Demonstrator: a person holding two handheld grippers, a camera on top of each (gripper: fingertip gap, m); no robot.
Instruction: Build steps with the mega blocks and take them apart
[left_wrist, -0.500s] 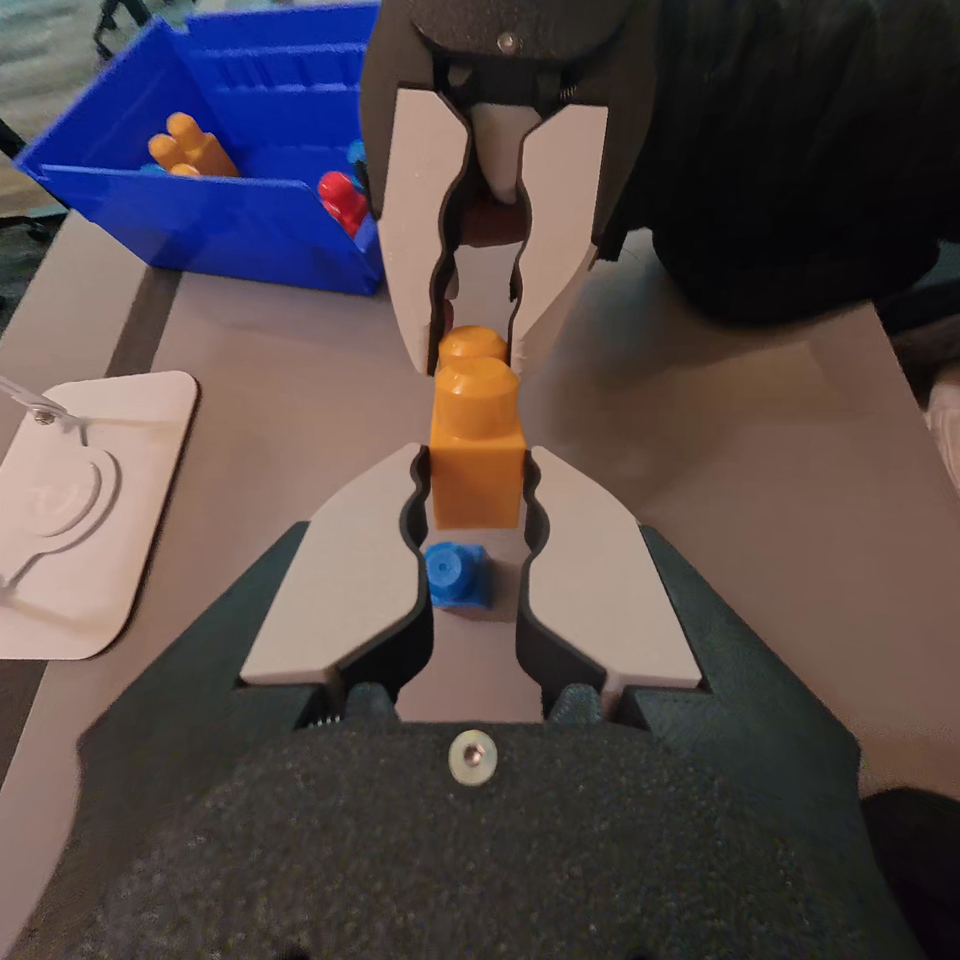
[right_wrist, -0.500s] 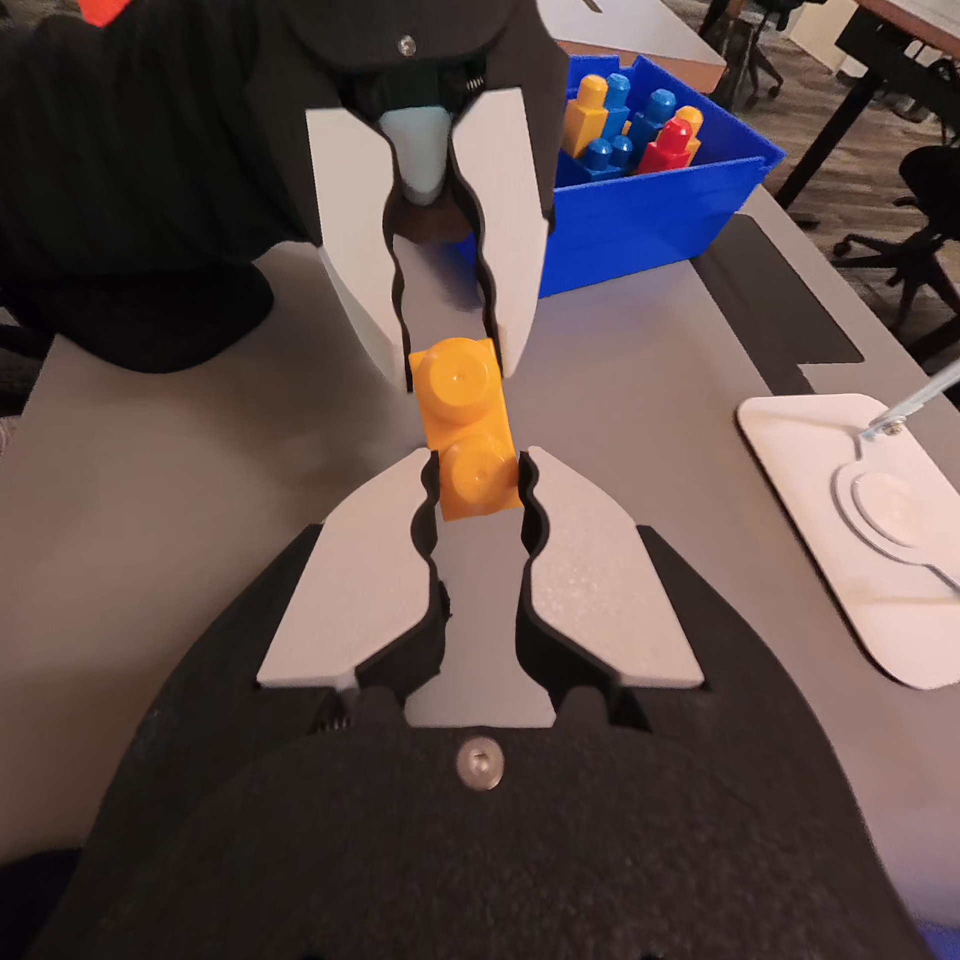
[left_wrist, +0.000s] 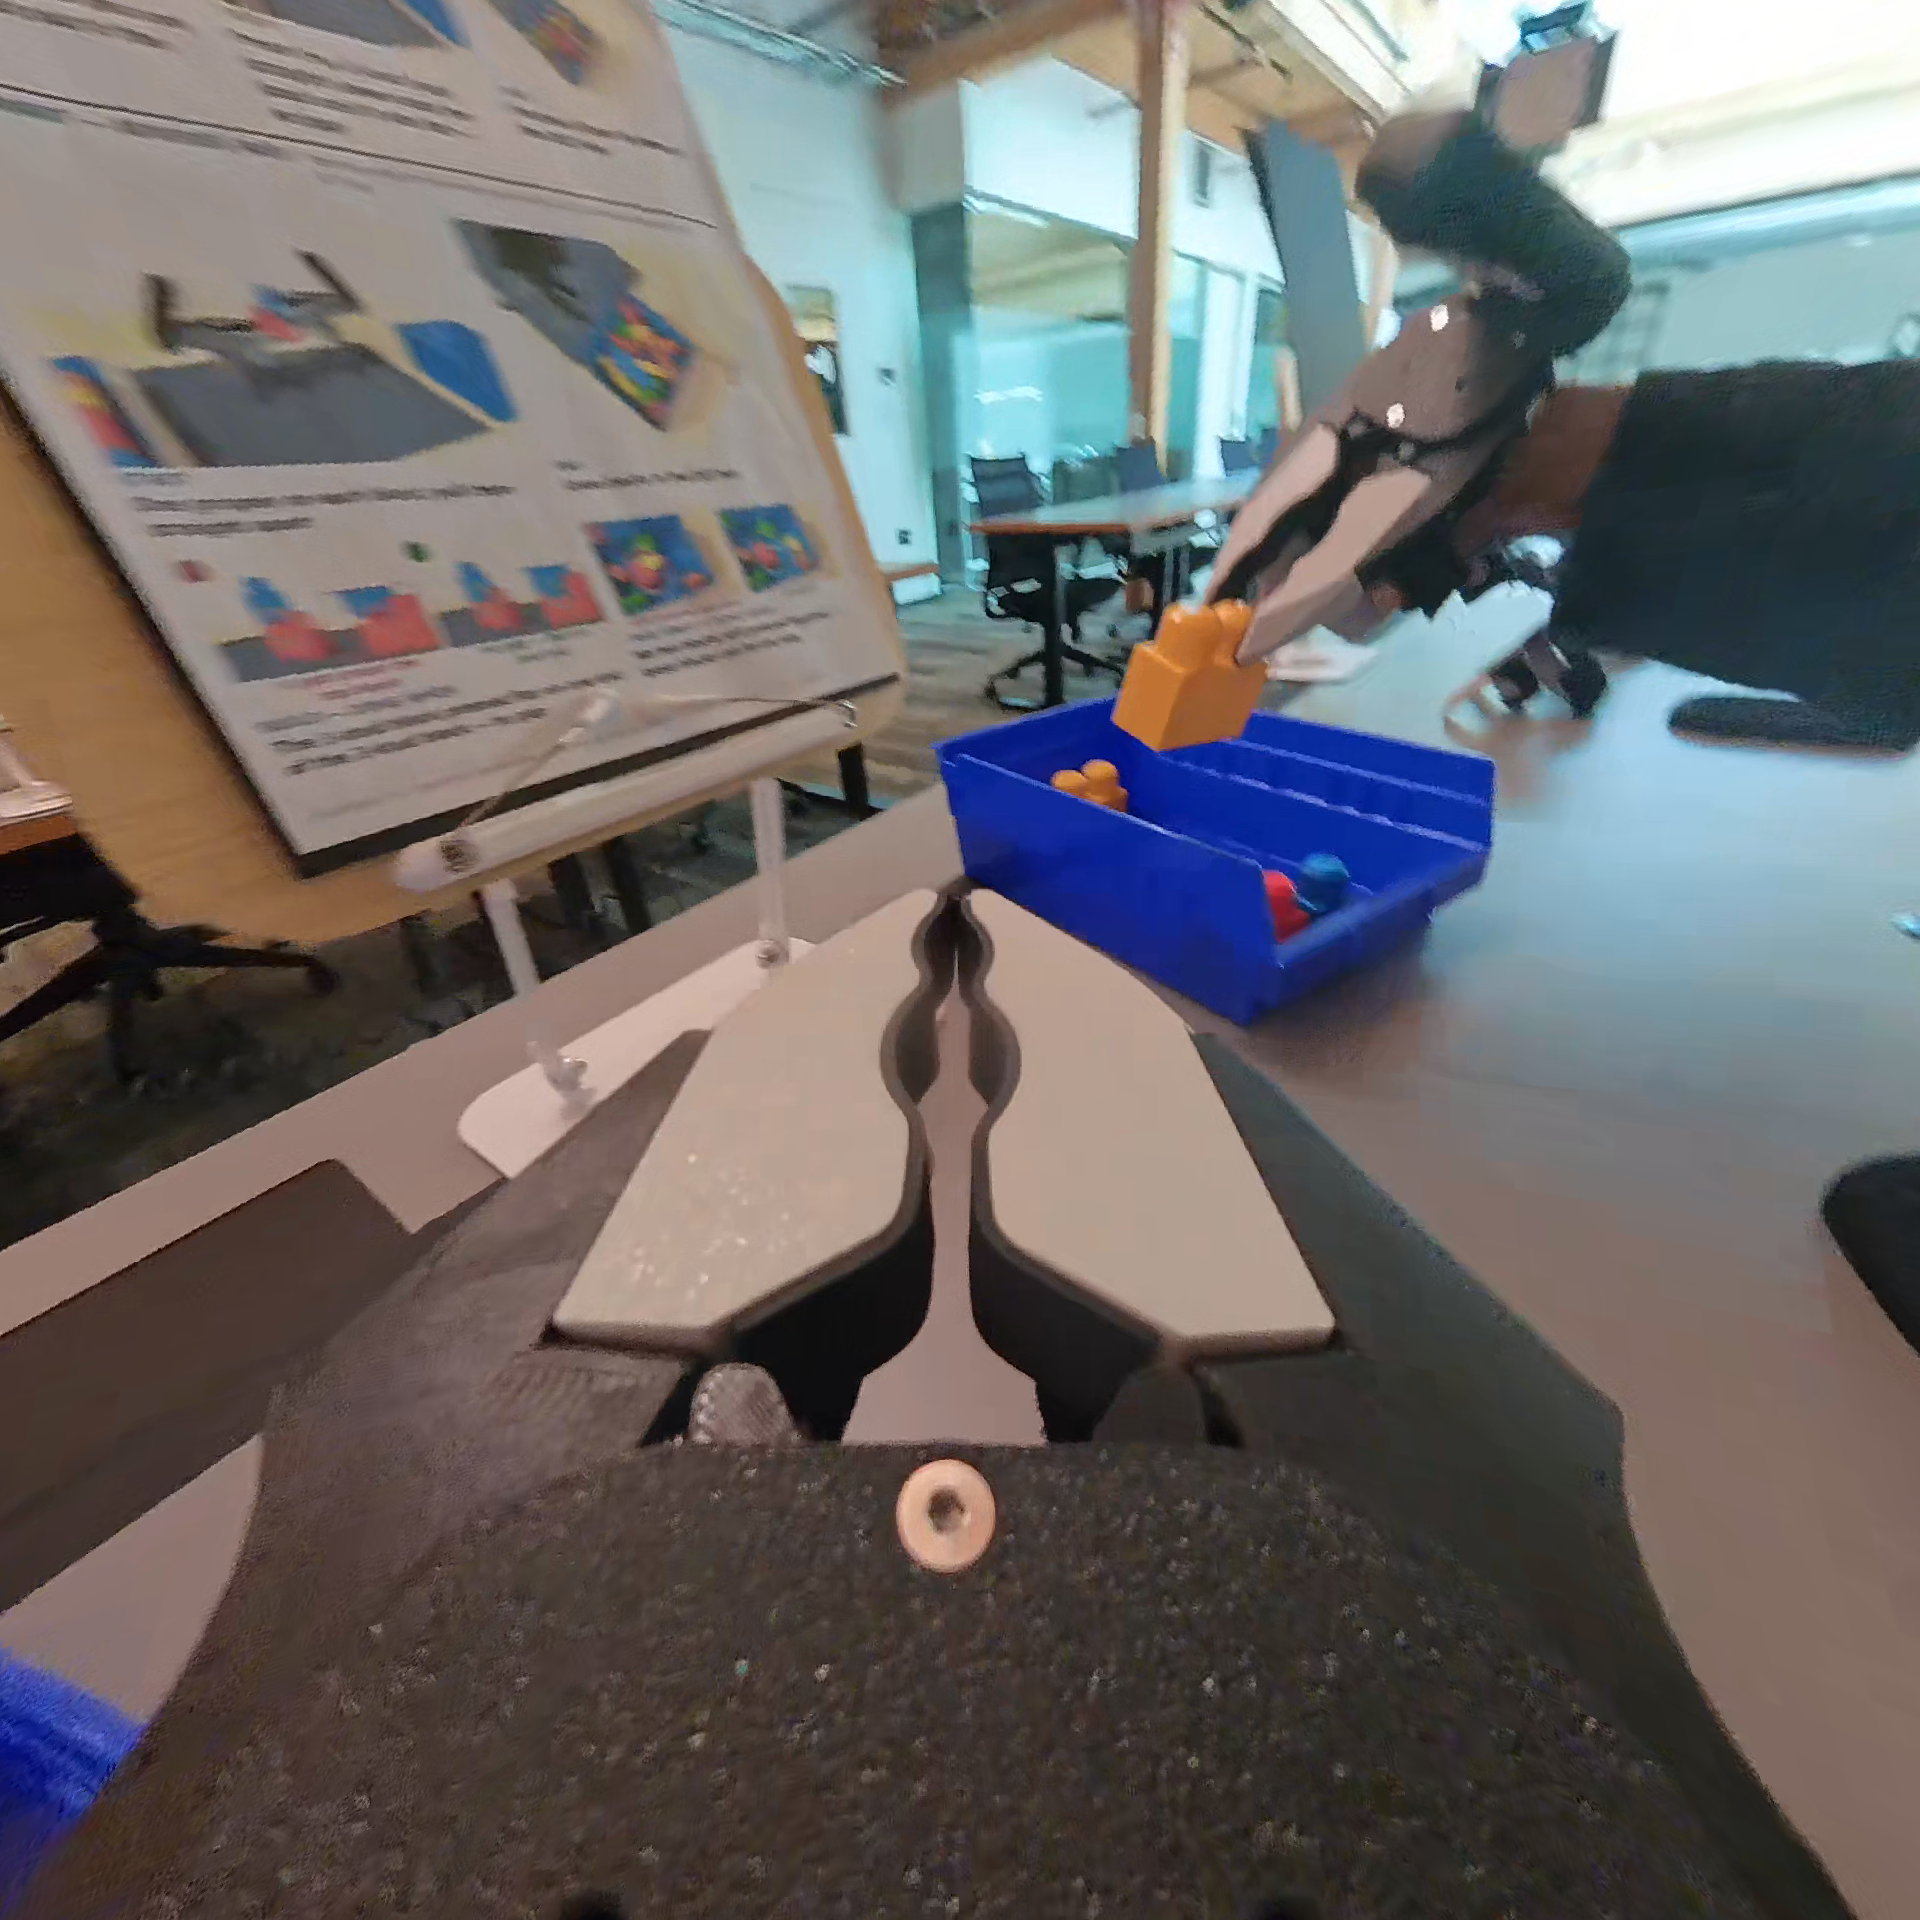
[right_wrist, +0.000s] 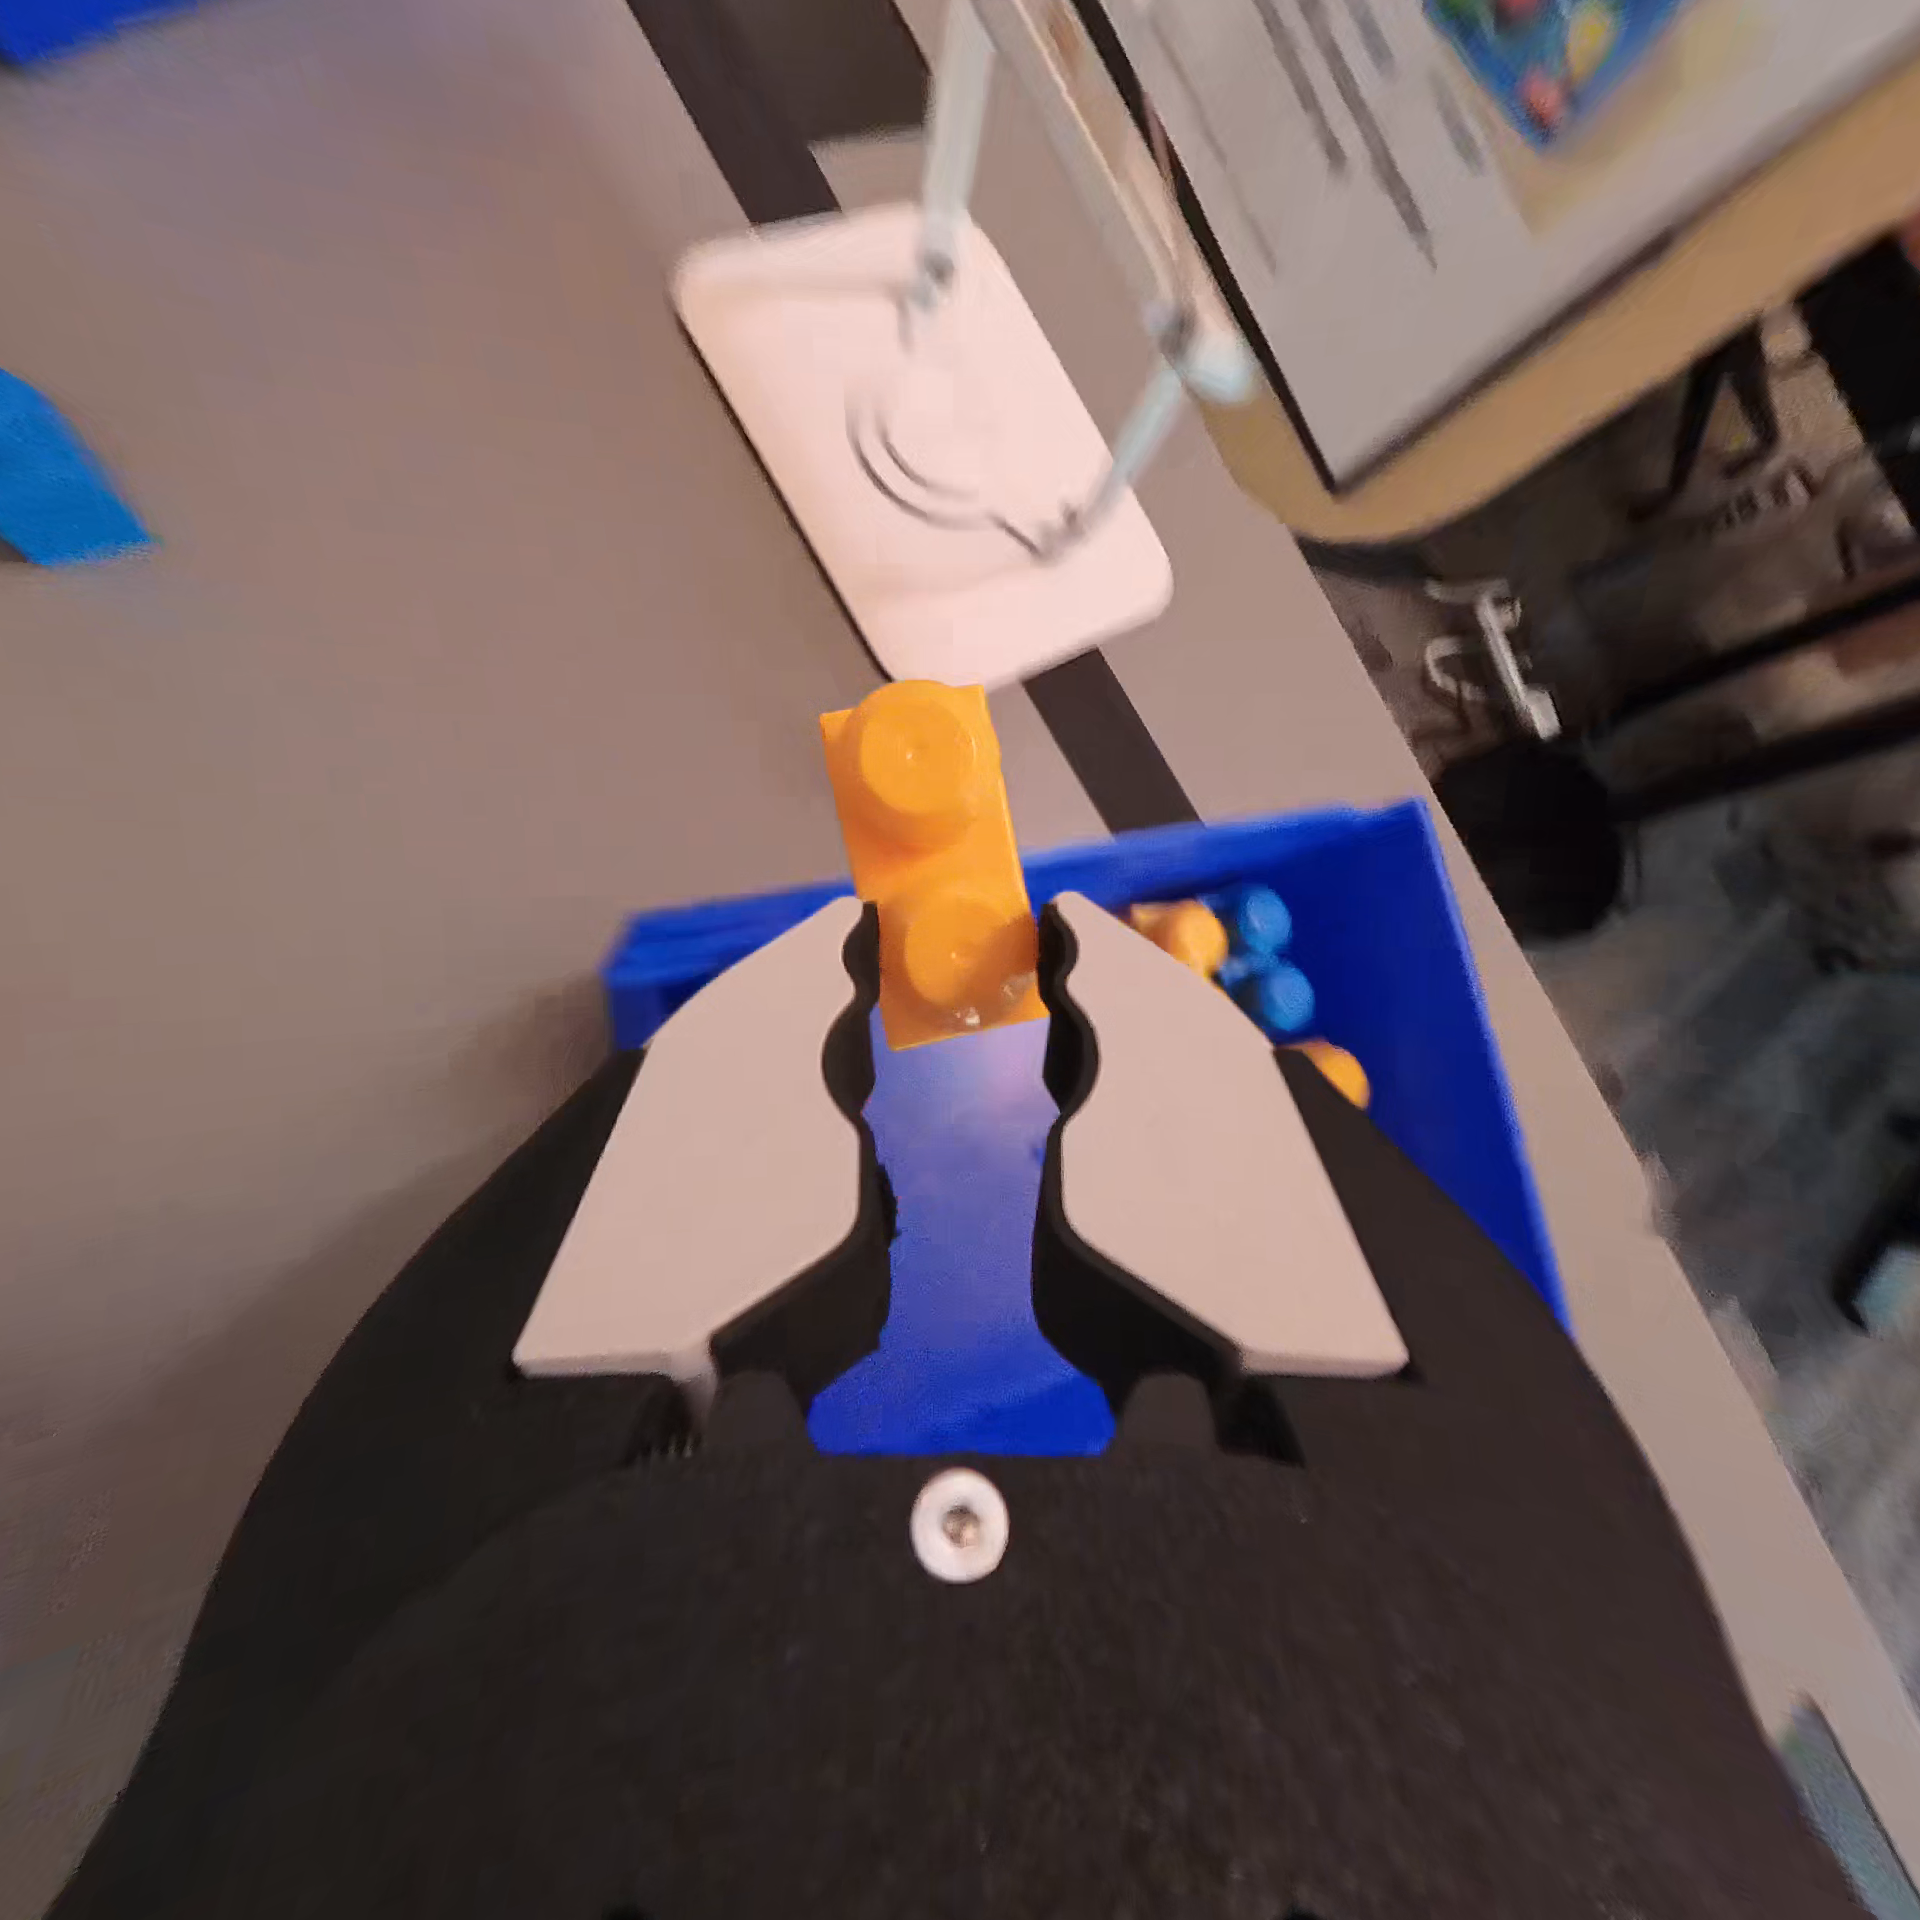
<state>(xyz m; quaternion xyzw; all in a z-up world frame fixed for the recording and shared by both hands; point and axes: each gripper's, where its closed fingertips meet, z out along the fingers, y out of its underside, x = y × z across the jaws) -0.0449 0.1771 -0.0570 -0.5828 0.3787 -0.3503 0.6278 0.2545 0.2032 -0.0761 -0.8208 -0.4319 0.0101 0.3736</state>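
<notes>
The orange mega block (right_wrist: 940, 883) is pinched in your right hand-held gripper (right_wrist: 951, 930), which is closed on the nearer of its two studs. The block's long axis runs straight out ahead of the fingers, so the far stud juts forward past the tips. In the left wrist view you see the same block (left_wrist: 1190, 681) tilted, hanging in the air just above the far wall of the blue bin (left_wrist: 1143, 894).

That is the relation your coming move turns on, as I judge it: the block is already over the bin, with the bin floor showing blue between your right fingers directly beneath it. If you are putting it away, only a short drop separates it from the loose orange, red and blue blocks (right_wrist: 1262, 966) lying at one end of the bin. Because you grip it by one end only, it may swing or tumble as you let go, so lower it inside the walls first.

Your left hand-held gripper (left_wrist: 954, 920) is closed and empty, its fingertips pressed together, held low over the desk (left_wrist: 1558, 1039) well short of the bin. The right one is clearly the nearer to the work; the left has nothing to do here.

Beyond the bin, a white stand base (left_wrist: 592, 1060) sits on the desk edge, carrying an instruction board (left_wrist: 395, 416).
</notes>
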